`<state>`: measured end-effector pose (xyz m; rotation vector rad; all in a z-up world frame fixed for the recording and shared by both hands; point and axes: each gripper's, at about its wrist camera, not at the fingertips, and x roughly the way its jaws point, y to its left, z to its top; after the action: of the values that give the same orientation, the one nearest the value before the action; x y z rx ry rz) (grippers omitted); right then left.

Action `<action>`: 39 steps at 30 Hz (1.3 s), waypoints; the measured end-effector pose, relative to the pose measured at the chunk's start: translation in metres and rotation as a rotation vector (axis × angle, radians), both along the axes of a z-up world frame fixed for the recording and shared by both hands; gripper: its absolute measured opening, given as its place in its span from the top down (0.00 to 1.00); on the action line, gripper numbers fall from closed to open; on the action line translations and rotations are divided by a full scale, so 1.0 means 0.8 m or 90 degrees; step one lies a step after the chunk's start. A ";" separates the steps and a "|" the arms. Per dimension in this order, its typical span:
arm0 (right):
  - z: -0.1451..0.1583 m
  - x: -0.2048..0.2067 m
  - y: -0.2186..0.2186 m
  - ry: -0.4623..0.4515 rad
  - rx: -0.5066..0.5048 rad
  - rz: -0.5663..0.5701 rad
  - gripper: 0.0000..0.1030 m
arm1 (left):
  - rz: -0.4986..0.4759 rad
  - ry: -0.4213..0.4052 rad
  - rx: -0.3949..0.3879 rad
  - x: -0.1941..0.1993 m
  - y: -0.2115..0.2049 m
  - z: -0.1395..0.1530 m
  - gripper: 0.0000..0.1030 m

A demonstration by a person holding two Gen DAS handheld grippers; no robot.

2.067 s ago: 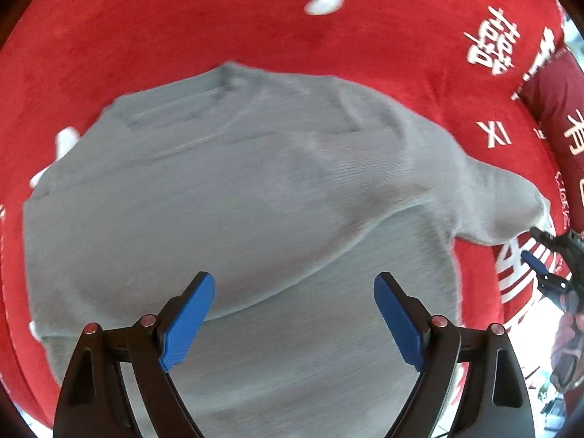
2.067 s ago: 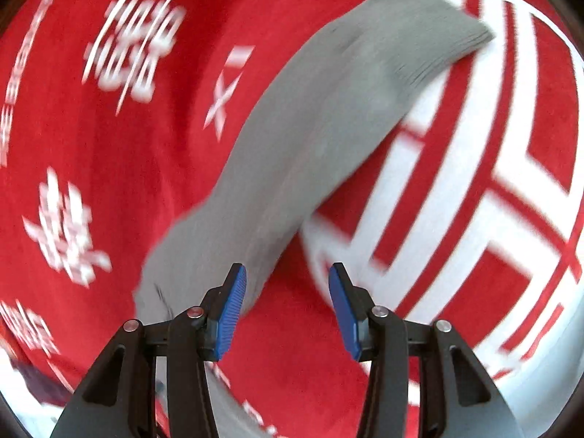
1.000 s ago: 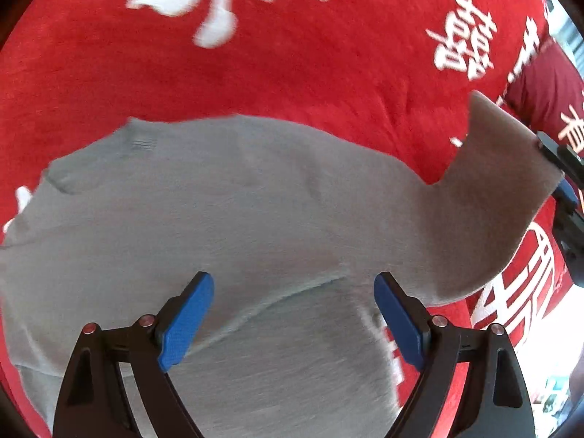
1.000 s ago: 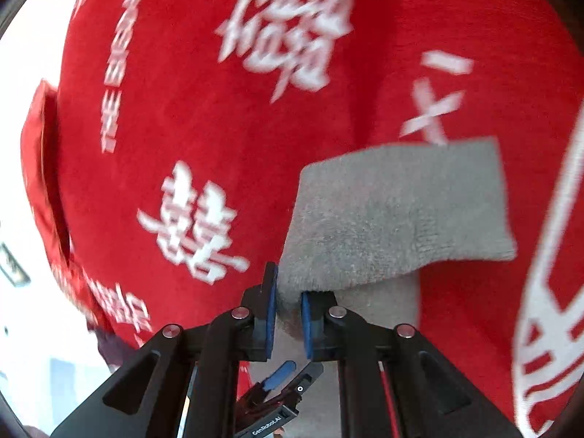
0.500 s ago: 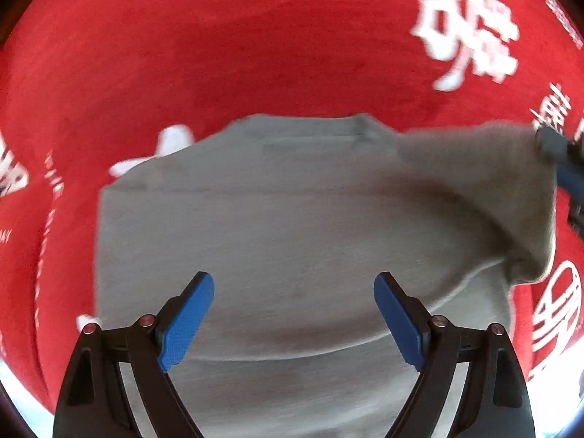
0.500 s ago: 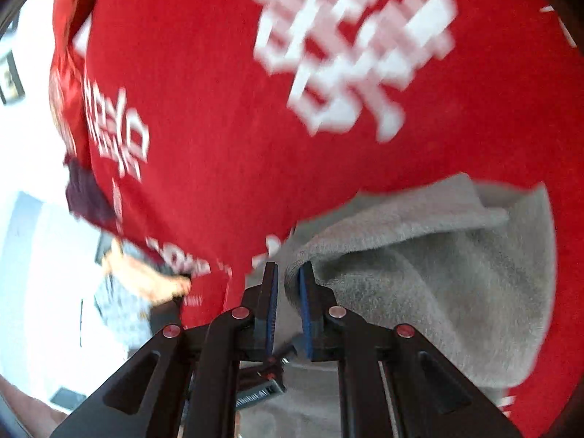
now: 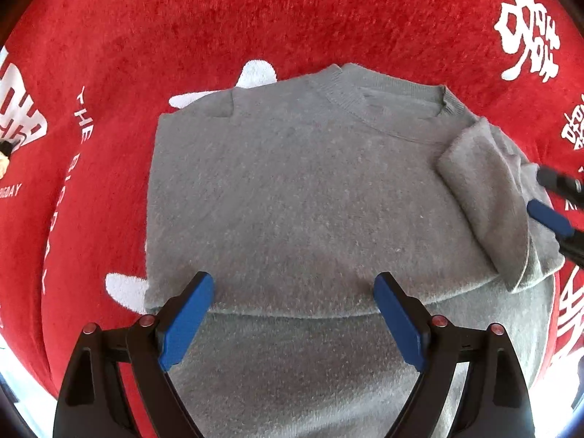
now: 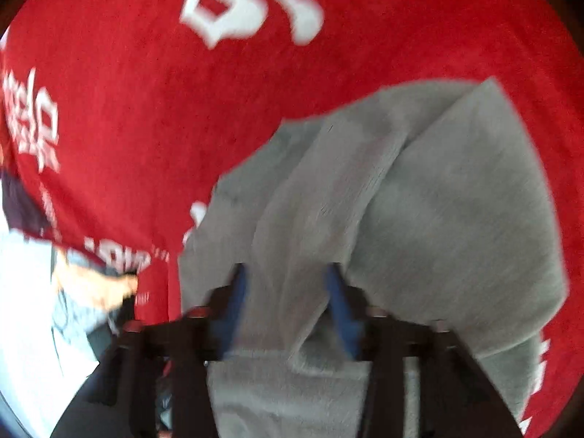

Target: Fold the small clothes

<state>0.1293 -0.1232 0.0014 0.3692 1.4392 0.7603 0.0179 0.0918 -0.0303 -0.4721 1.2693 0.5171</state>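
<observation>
I see the red blanket point(image 7: 292, 18) with white lettering covering the whole work surface, there as a flat bed for folding. On it lies the grey sweater point(image 7: 292, 189), front up, collar far from me, 1 sleeve already folded across the body. The other sleeve point(image 7: 485, 197) now sits doubled over at the shoulder edge, laid inward to square the shape. My right gripper point(image 8: 288, 306) is opening, its blue pads coming apart with the sleeve cloth between them, no longer pinched. My left gripper point(image 7: 292, 314) hangs wide open above the sweater's lower half, holding nothing, placed, I judge, for the hem fold. No containers are in view.
</observation>
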 end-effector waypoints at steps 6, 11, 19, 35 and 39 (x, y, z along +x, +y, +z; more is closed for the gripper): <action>-0.048 0.040 0.002 0.148 0.064 -0.122 0.86 | 0.004 -0.014 -0.008 -0.010 0.008 0.011 0.13; -0.003 0.023 0.048 0.069 0.153 -0.043 0.97 | 0.014 -0.029 -0.005 -0.027 0.026 0.024 0.13; 0.018 -0.076 0.181 -0.051 0.044 0.255 0.96 | 0.073 -0.029 0.007 -0.059 0.071 0.028 0.13; -0.005 -0.084 0.107 -0.016 -0.061 0.245 0.82 | 0.043 -0.064 -0.063 -0.060 0.089 0.032 0.13; 0.004 -0.072 0.066 0.012 -0.058 0.185 0.82 | -0.032 -0.064 -0.195 -0.028 0.079 0.010 0.13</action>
<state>0.0715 -0.0703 0.0045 0.0966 1.5582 0.9216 -0.0046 0.1547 -0.0225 -0.7115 1.2652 0.2535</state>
